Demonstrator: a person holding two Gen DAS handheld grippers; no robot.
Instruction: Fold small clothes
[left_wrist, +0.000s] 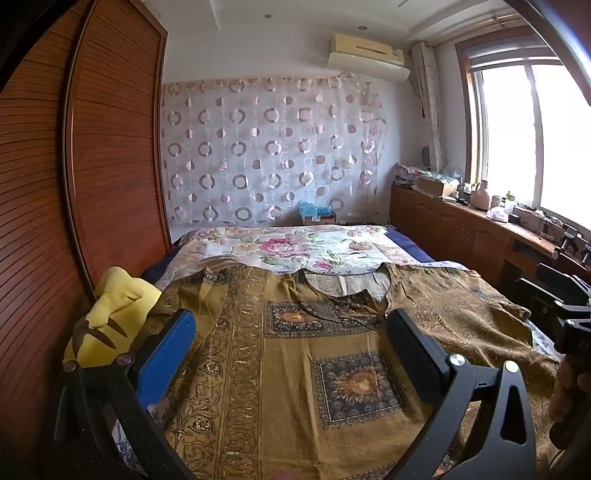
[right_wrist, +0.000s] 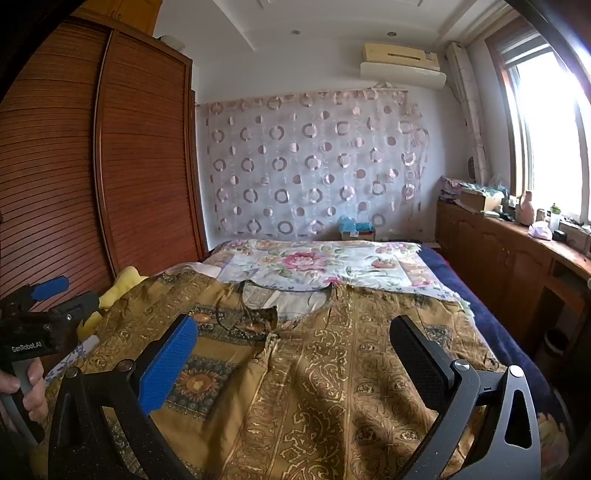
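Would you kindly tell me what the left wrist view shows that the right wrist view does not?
Only the left wrist view shows most of the yellow plush toy, beside the wardrobe.

Only the right wrist view shows a hand gripping the left claw's handle.

Both show the brown patterned garment spread flat on the floral bedcover, with each view's own claw open over it: left claw, right claw.

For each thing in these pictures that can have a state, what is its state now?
Left gripper: open, holding nothing.
Right gripper: open, holding nothing.
Mustard-gold patterned garment: spread flat on the bed, not yet folded.
Brown slatted wooden wardrobe doors: closed.
Yellow plush toy: lying at the garment's left edge.
White wall air conditioner: flap shut.
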